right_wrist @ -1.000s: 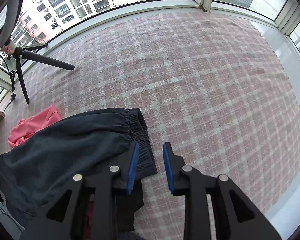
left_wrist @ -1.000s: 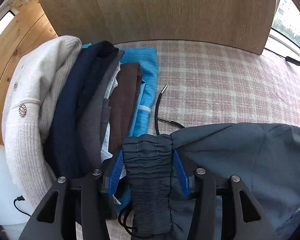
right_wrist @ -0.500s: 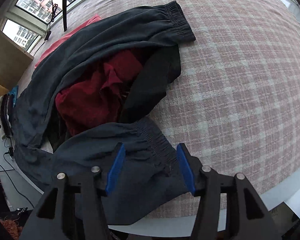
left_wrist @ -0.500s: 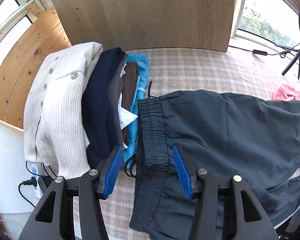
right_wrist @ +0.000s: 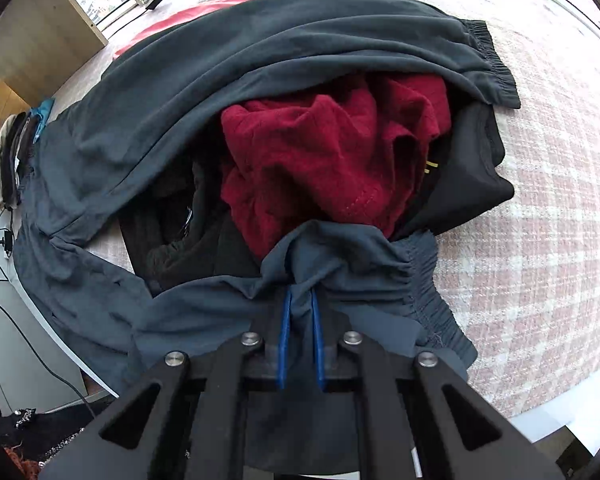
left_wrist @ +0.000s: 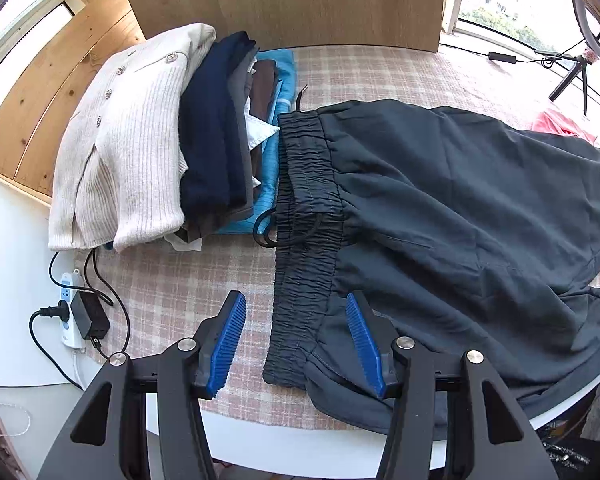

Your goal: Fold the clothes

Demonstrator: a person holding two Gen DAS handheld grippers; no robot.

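Dark grey trousers (left_wrist: 440,200) lie spread on the plaid cloth, their elastic waistband (left_wrist: 308,200) toward the folded pile. My left gripper (left_wrist: 296,344) hovers open above the near end of the waistband, its pads clear of the fabric. In the right wrist view the trousers (right_wrist: 220,60) arc around a heap of a red garment (right_wrist: 320,152) and a black one (right_wrist: 460,176). My right gripper (right_wrist: 300,332) is closing its jaws on the near trouser leg just behind its cuff (right_wrist: 428,280), with grey fabric bunched between the blue pads.
A stack of folded clothes (left_wrist: 140,132) topped by a cream cardigan sits left of the waistband. A power strip with cables (left_wrist: 70,312) lies at the table's left edge. A pink garment (left_wrist: 560,124), a tripod (left_wrist: 572,80) and a wooden board (left_wrist: 284,0) are at the back.
My left gripper let go of the waistband, opened and drew back toward the table edge. My right gripper travelled from the far cuff to the near leg and closed on its fabric.
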